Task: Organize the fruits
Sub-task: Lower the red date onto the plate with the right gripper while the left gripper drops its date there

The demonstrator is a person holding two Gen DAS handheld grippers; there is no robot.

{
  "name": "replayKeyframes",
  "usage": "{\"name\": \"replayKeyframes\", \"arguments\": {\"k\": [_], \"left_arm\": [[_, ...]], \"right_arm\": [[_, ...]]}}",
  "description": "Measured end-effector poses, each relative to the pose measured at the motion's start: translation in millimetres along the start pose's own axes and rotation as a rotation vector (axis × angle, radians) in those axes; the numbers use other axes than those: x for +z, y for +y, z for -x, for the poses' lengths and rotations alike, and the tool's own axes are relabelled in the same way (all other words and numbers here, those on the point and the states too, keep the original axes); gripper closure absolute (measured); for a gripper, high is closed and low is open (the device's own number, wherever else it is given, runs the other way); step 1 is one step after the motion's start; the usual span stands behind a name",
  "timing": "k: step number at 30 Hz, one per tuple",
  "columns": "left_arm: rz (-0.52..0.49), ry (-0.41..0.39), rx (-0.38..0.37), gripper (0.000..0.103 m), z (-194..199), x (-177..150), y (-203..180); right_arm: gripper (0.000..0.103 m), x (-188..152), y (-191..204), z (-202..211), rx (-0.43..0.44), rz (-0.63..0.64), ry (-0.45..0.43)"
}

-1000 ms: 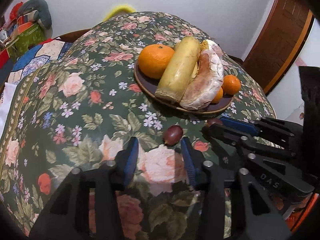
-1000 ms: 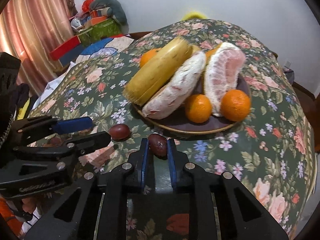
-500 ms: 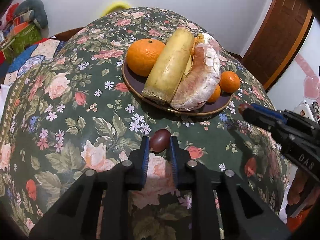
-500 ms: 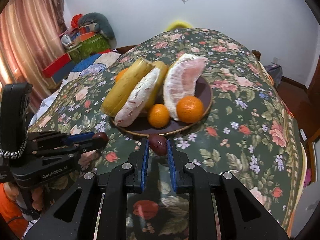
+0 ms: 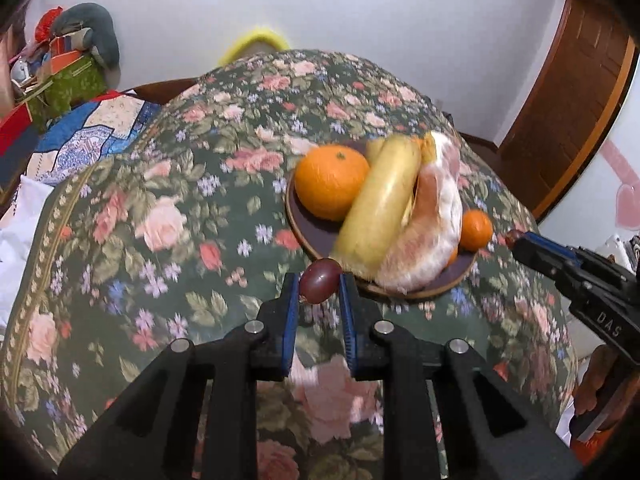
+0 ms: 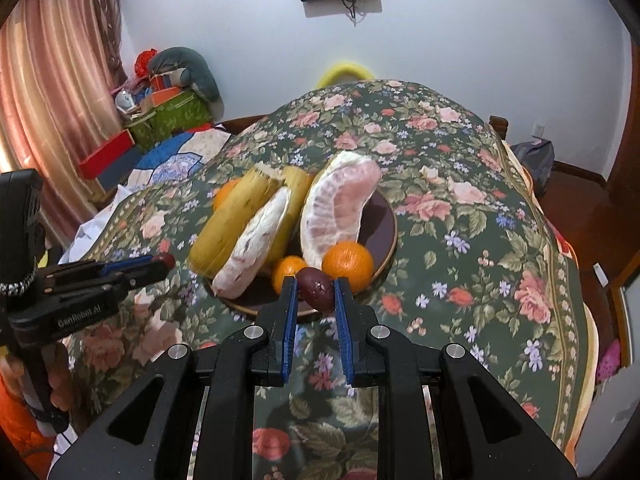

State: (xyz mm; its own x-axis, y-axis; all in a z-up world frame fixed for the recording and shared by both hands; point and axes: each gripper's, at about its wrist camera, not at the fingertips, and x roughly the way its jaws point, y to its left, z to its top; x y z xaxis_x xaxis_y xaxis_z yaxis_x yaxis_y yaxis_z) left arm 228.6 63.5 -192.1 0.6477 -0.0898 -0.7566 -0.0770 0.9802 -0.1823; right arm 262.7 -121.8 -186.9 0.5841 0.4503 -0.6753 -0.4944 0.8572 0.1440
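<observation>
Honestly, the risky bit is just ahead. Both tools are clenched on one small dark red fruit each: the left tool [image 5: 319, 289] pinches its dark fruit [image 5: 320, 281] right at the fingertips, and the right tool [image 6: 316, 295] has the other dark fruit [image 6: 316, 290] the same way, barely past the blue pads.

Ahead of both tools sits the brown plate [image 5: 316, 236] on the flowery desk [image 5: 160, 208], and it's already crowded: a big orange [image 5: 331, 187], a long yellow piece [image 5: 380, 204], peeled pomelo wedges [image 6: 340, 208] and two small oranges [image 6: 347, 266] parked at the near rim, straight in front of the right tool.

What could go wrong, as I see it:

- Those fruits are round and smooth, held only at the tips. Any twist or bump and one could squirt out and roll away across the cloth.
- Free plate space is slim. Dropped onto the sloping pile or onto the rim, a fruit would likely roll back off.
- Coming in low, the right tool could nudge the small oranges off the edge.
- Both tools heading for the same near side might knock into each other.

The left view is a bit blurred, so the exact gap to the rim is hard to call.
</observation>
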Motion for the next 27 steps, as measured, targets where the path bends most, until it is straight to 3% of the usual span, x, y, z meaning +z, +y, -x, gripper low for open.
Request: {"name": "replayKeyframes", "arguments": {"k": [10,27], "left_arm": [[-0.010,-0.034,-0.011,0.083,-8.7,28.6,-1.8],[-0.025,0.027,-0.014,0.083,-50.3,41.2,2.4]], "right_arm": [[0.086,19.1,-5.0,-8.9,-0.037,0.038,-0.016],[0.086,29.4,-25.6,-50.2,-0.076,0.037,0.037]]}}
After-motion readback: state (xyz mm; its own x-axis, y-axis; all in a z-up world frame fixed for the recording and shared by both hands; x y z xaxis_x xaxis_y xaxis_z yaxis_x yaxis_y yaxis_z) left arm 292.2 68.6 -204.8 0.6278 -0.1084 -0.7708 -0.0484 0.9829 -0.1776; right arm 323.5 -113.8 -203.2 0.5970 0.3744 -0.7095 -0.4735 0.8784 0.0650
